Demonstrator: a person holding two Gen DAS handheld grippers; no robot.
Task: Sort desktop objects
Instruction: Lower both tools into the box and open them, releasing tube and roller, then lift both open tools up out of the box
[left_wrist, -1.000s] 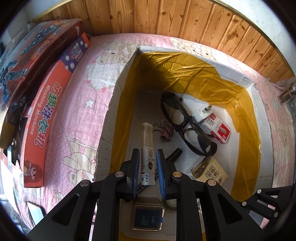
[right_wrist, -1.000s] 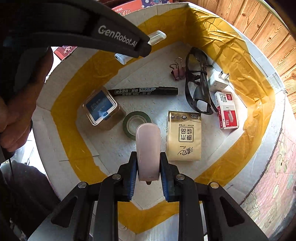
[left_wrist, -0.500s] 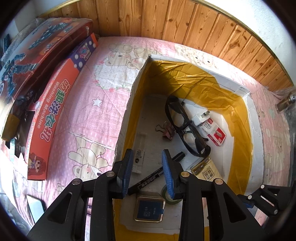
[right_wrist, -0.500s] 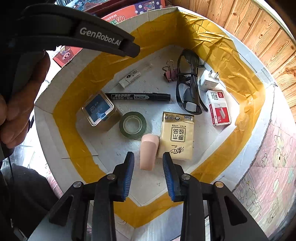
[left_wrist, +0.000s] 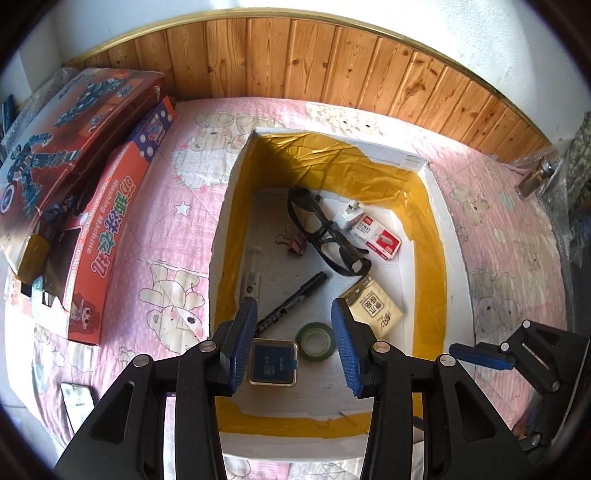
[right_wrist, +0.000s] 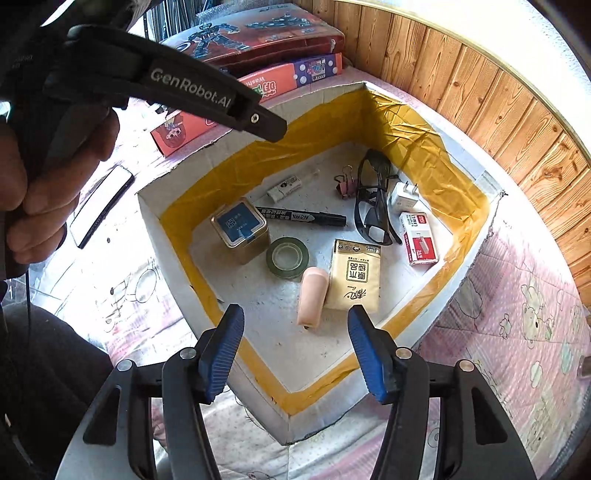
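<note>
Desktop objects lie inside the white cardboard box with yellow-taped walls (right_wrist: 436, 155): black-framed glasses (right_wrist: 373, 199), black marker pen (right_wrist: 303, 216), green tape roll (right_wrist: 287, 257), square gold tin with blue lid (right_wrist: 240, 229), tan tissue packet (right_wrist: 354, 275), pink rounded eraser-like block (right_wrist: 313, 297) touching the packet's left edge, red-and-white staple box (right_wrist: 419, 238). Left gripper (left_wrist: 295, 345): jaws spread wide, empty, above the tin. Right gripper (right_wrist: 295, 349): jaws spread wide, empty, near the pink block.

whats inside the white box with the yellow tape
Inside the box: a square tin, black marker, green tape roll, pink case, tissue pack, glasses, binder clip, charger plug, staples box, small tube. The tin's contents are hidden.
</note>
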